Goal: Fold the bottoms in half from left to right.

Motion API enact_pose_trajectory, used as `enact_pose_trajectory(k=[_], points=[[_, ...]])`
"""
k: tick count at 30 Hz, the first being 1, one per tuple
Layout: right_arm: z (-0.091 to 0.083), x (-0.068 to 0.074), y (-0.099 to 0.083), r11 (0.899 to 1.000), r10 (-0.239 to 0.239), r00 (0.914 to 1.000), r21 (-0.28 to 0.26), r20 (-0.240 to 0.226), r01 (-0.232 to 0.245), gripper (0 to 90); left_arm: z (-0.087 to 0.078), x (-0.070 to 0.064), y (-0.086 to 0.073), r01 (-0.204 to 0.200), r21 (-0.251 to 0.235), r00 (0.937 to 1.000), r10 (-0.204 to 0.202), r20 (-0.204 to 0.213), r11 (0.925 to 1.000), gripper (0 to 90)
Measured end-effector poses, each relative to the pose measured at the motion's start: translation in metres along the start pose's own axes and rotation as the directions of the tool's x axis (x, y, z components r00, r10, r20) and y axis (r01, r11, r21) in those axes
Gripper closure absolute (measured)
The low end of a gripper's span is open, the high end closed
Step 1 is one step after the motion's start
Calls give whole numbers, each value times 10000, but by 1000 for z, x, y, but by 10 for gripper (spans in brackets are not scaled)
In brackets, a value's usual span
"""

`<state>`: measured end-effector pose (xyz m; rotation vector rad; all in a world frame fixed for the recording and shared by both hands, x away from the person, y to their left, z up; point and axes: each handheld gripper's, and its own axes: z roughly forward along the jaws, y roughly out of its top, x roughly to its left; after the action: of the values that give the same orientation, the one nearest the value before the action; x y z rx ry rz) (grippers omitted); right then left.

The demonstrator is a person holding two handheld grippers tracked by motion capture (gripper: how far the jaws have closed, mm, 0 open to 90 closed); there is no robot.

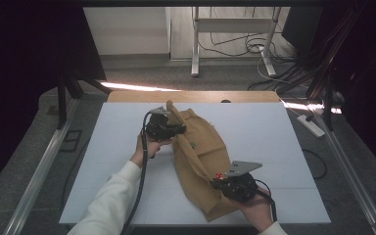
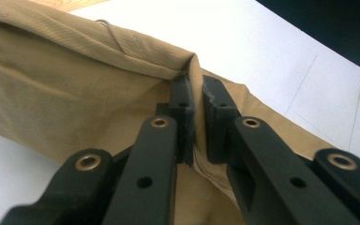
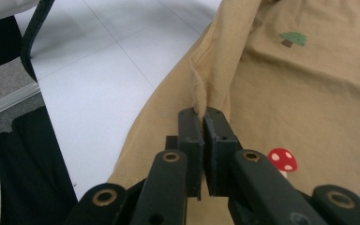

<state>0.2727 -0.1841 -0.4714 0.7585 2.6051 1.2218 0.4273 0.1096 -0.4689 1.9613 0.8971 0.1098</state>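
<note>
on the white table (image 1: 254,127), near its middle: one tan cloth (image 1: 203,147), lying slantwise from far-left to near-right, rumpled and partly lifted at both ends. two grippers, one per hand. left gripper (image 1: 169,128) at the cloth's far end, clenched on a raised fold (image 2: 194,70) of the fabric, pinched between the jaws. right gripper (image 1: 225,185) at the near end, likewise clamped tight on a bunched ridge of the cloth's edge (image 3: 199,96). printed on the cloth: one green tree (image 3: 293,38), one red mushroom (image 3: 282,160) with white dots, the mushroom just beside the right jaws. one thin dark thread or wire (image 2: 115,35) seen looping on the cloth by its far fold. one white sleeve (image 1: 110,196) reaching in from the near-left. plenty of bare table to the right of the cloth and to its left; less room toward the near edge, with the cloth's lower corner close to it. wooden strip (image 1: 191,96) showing along the far edge.
</note>
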Motion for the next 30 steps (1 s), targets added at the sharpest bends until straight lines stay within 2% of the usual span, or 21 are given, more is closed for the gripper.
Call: enact_pose_trajectory(k=[24, 30], points=[[-19, -9, -17, 9992, 399, 9984, -58, 394, -397, 865, 37, -14, 12, -65, 368, 9999, 60, 124, 9993, 826], [-18, -10, -23, 9992, 362, 9981, 177, 498, -371, 865, 46, -18, 13, -65, 481, 9999, 58, 151, 9988, 825]])
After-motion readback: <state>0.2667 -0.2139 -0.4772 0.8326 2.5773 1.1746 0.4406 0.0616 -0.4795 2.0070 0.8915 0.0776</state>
